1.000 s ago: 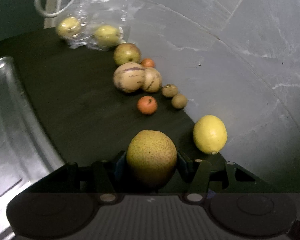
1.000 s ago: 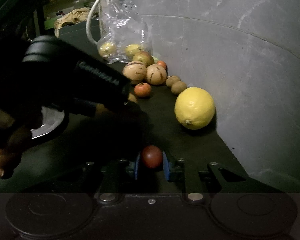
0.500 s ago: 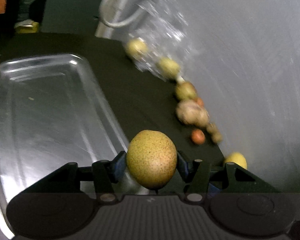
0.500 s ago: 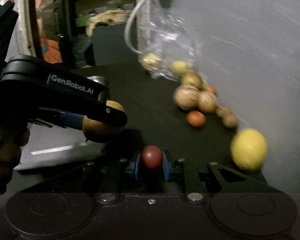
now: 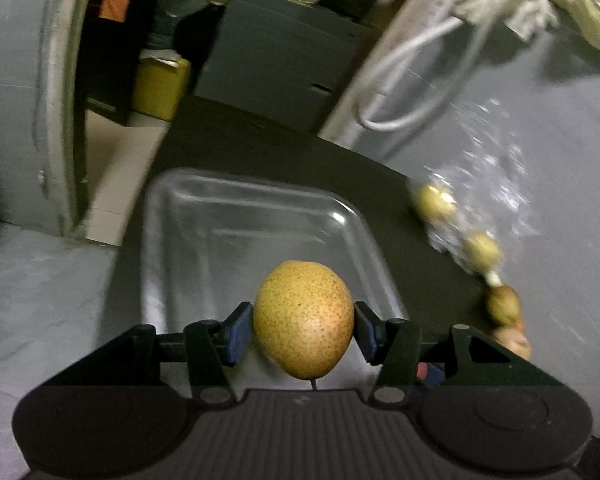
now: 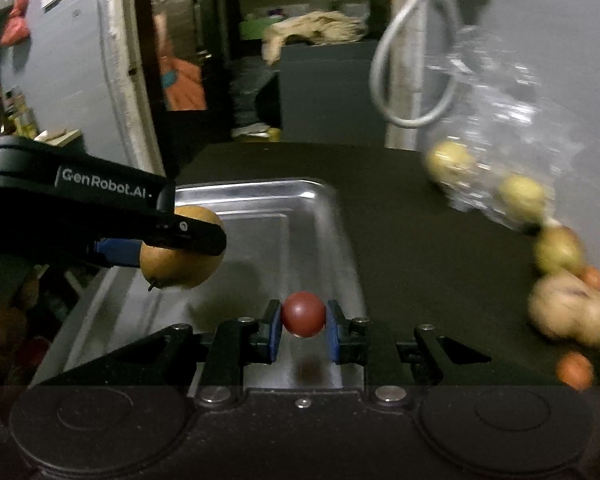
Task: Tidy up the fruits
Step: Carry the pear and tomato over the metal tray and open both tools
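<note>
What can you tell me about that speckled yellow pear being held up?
The pear is rounded and yellow-brown, with fine dark speckles and a faint pinkish blush low down. Its short stem points downward. The left gripper holds it by its sides between two blue pads, clear of any surface. It hangs over the metal tray, touching only the pads. The right wrist view shows its shadow on the tray floor.

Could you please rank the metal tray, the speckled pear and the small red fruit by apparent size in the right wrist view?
1. metal tray
2. speckled pear
3. small red fruit, though it sits nearest the camera.
</note>
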The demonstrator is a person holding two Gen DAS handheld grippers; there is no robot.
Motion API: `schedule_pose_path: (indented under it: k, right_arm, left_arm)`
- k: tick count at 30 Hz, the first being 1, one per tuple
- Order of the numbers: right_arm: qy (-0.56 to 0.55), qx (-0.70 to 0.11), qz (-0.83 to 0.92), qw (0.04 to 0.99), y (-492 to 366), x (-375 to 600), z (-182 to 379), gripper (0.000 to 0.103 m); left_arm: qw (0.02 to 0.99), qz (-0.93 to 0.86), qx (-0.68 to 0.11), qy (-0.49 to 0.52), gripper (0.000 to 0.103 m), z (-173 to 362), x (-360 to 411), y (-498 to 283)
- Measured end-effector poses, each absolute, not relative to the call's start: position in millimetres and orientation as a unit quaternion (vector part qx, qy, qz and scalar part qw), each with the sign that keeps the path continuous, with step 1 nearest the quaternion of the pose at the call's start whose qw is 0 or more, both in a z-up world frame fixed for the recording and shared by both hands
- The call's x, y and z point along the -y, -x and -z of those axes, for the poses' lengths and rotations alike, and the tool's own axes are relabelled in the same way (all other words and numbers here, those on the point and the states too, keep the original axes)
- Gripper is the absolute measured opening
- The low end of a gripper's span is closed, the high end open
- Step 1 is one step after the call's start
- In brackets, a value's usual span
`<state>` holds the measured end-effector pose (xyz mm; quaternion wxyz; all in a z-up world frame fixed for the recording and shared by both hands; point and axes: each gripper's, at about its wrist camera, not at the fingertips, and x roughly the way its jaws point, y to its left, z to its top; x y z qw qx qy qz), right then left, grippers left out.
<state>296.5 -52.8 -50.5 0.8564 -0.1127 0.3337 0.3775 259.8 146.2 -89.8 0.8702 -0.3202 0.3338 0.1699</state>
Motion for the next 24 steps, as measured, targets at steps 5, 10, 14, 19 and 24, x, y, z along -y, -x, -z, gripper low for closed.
schedule_pose_path:
  k: [5, 10, 14, 19, 24]
  right_arm:
    - [0.127, -0.336, -0.397, 0.845, -308, 16, 59, 0.024]
    - [0.124, -0.349, -0.392, 0.842, -319, 0, 65, 0.024]
    - [0.122, -0.358, -0.386, 0.841, -323, -6, 70, 0.024]
    - [0.126, -0.358, -0.385, 0.841, -323, -8, 70, 0.029]
    - [0.123, -0.357, -0.374, 0.847, -318, -1, 67, 0.046]
  left_arm:
    - [0.869, -0.189, -0.33, 0.317, 0.057, 94, -167, -261]
    - [0.868, -0.193, -0.331, 0.315, 0.058, 98, -175, -265]
    - [0.865, -0.198, -0.338, 0.313, 0.058, 101, -176, -265]
    - [0.864, -0.201, -0.342, 0.309, 0.058, 101, -176, -264]
    - [0.868, -0.2, -0.35, 0.292, 0.058, 99, -171, -264]
